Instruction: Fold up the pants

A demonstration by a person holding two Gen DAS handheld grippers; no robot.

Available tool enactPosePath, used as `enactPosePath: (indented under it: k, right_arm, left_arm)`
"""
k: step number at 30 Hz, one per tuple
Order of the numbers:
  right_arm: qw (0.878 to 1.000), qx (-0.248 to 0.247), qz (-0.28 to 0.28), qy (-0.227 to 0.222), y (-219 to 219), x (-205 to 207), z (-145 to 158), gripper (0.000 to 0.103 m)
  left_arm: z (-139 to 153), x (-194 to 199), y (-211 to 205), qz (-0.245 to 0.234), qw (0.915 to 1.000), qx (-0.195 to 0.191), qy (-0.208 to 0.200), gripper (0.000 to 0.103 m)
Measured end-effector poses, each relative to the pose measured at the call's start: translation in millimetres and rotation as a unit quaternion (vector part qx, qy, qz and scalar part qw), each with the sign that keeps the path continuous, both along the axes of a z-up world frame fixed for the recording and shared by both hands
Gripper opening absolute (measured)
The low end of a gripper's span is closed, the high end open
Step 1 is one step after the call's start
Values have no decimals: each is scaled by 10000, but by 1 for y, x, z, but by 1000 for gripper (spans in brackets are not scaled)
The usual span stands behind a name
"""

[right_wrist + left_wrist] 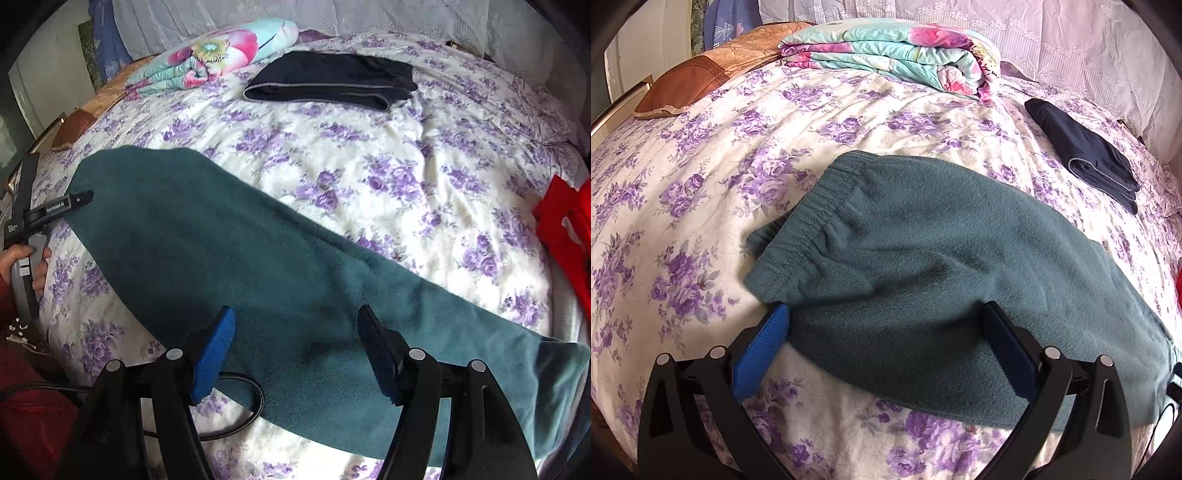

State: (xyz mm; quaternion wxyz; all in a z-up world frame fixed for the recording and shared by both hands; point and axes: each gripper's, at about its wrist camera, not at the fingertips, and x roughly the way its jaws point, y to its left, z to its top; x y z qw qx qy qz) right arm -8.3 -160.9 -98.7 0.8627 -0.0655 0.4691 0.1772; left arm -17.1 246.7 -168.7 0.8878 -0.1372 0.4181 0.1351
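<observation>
While the teal pants [229, 258] lie flat on the bed [424, 177], already doubled leg on leg, their long axis runs from the waistband [809, 218] by the left claw [886, 317] out to the hems beyond the right claw [295, 328]; both claws stand wide open over the cloth, holding nothing, so the right one seems nearer the hem end to be carried over
</observation>
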Motion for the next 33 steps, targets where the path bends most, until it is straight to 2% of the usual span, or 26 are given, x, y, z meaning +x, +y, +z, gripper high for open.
enactPosePath:
  k: [3,7,10,14,22,28,33]
  right_arm:
    - [9991,197,-384,1,-31,-9,2,70]
    - [9927,404,-1110,252,-82,-22,-8,70]
    - [9820,611,-1711,520,-116,-32,-19,70]
    - [9659,948,-2273,805,-152,-44,-31,70]
    - [9466,1573,-2636,981,-172,-57,-35,70]
    - [9395,1650,-2771,1156,-180,-70,-36,70]
    - [9234,1869,-3103,1267,-193,-82,-47,70]
  left_arm:
    - [2,2,-3,43,9999,69,100,99]
    - [7,3,-5,209,9993,52,293,99]
    - [17,6,-12,308,9982,242,462,99]
    - [34,12,-33,59,9971,638,410,98]
    - [54,33,-67,-340,9939,948,456,98]
    - [60,47,-76,-449,9925,1039,459,98]
    - [56,54,-82,-543,9916,1040,537,98]
